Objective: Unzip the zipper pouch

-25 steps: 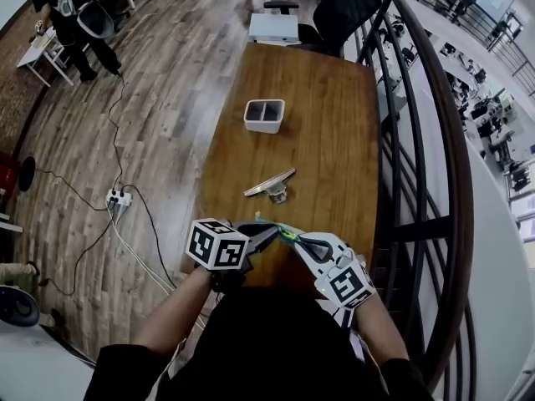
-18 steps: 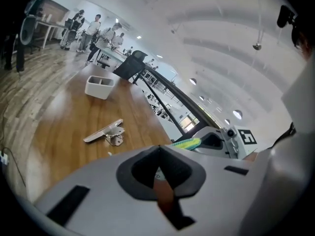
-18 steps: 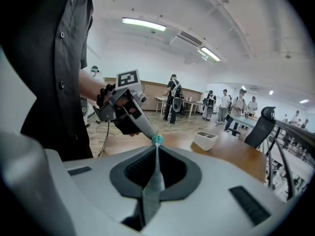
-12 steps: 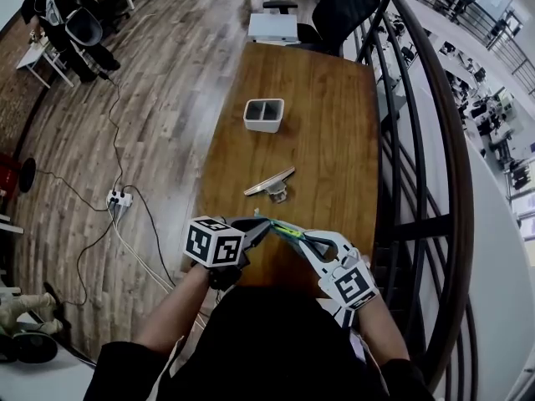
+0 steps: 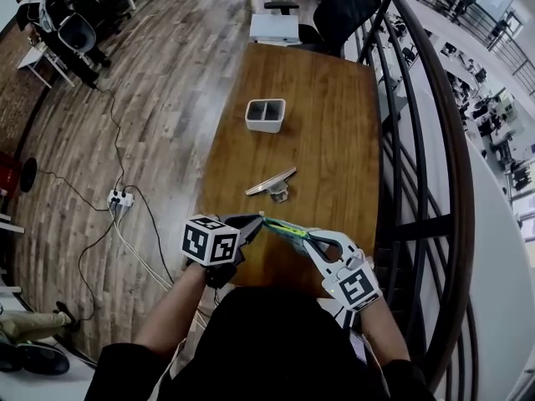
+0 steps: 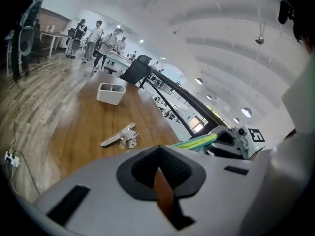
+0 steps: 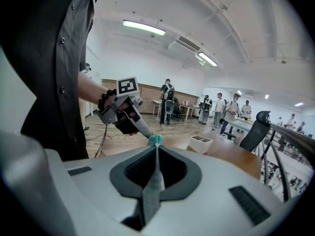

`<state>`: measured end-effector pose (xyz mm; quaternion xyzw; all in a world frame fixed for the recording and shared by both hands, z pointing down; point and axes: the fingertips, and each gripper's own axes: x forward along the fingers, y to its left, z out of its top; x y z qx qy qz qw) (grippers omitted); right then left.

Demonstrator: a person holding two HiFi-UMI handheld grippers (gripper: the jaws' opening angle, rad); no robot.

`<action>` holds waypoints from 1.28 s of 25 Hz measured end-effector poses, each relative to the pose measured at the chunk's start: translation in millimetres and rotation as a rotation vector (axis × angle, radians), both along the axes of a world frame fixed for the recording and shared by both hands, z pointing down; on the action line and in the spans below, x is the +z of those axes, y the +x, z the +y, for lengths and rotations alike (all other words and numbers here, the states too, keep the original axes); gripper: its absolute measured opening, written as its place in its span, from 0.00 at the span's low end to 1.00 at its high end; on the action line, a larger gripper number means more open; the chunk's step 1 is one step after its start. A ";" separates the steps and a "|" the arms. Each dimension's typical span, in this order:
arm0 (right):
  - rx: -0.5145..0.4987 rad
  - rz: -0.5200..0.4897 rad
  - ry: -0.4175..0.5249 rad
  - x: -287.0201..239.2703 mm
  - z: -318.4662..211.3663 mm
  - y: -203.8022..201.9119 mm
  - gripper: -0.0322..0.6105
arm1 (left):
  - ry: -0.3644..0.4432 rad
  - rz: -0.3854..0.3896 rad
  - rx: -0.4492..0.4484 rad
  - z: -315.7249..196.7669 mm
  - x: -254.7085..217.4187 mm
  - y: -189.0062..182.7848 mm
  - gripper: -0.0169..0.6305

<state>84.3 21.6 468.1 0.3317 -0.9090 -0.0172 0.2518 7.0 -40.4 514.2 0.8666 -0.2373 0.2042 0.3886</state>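
Observation:
The zipper pouch [image 5: 285, 228] is a thin green and yellow strip held in the air over the near edge of the wooden table [image 5: 326, 124], stretched between both grippers. My left gripper [image 5: 256, 222] is shut on a brown pull tab [image 6: 163, 193] at the pouch's left end. In the left gripper view the pouch [image 6: 198, 141] runs off to the right gripper [image 6: 240, 139]. My right gripper [image 5: 308, 237] is shut on the pouch's grey-teal end [image 7: 154, 180]. In the right gripper view the left gripper [image 7: 126, 113] meets the teal tip [image 7: 156, 140].
A white two-compartment box [image 5: 265, 114] stands mid-table. A small metal bracket [image 5: 272, 185] lies nearer me. A dark railing [image 5: 418, 157] runs along the table's right side, and a black chair [image 5: 343, 7] sits at the far end. A power strip [image 5: 117, 197] lies on the floor to the left.
The left gripper has shifted a little to the left. A slightly longer stretch of pouch shows between the two grippers. The right gripper has hardly moved.

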 end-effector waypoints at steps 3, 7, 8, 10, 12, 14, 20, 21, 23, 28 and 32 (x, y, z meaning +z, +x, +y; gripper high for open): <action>0.004 0.000 0.010 -2.0 -0.2 1.4 0.06 | -0.006 -0.004 -0.015 -1.3 2.4 -5.4 0.05; 0.014 -0.011 0.023 -6.0 -2.9 4.1 0.06 | 0.004 -0.025 -0.049 -9.2 5.2 -15.4 0.05; 0.015 -0.012 0.024 -6.4 -3.3 5.1 0.06 | 0.005 -0.027 -0.056 -11.0 5.5 -17.9 0.05; 0.014 -0.008 0.024 -6.2 -3.4 6.1 0.06 | 0.007 -0.028 -0.060 -12.6 4.7 -20.6 0.05; 0.012 -0.006 0.025 -5.8 -3.8 6.5 0.06 | 0.011 -0.028 -0.059 -12.8 3.7 -20.5 0.05; 0.010 -0.002 0.024 -5.5 -4.4 6.0 0.06 | 0.014 -0.030 -0.061 -14.0 3.6 -20.8 0.05; 0.013 -0.010 0.036 -9.5 -4.9 5.6 0.06 | 0.014 -0.041 -0.088 -21.0 5.8 -26.5 0.05; 0.021 -0.016 0.033 -10.1 -5.2 6.9 0.06 | 0.016 -0.039 -0.087 -21.5 4.8 -26.4 0.05; 0.026 -0.014 0.032 -10.2 -6.1 9.2 0.06 | 0.027 -0.048 -0.080 -22.2 3.5 -25.9 0.05; 0.029 -0.003 0.038 -9.7 -5.9 12.8 0.06 | 0.045 -0.075 -0.077 -23.1 6.2 -25.9 0.05; 0.051 -0.020 0.022 -7.8 -5.9 12.1 0.06 | 0.048 -0.083 -0.080 -24.4 7.8 -27.2 0.05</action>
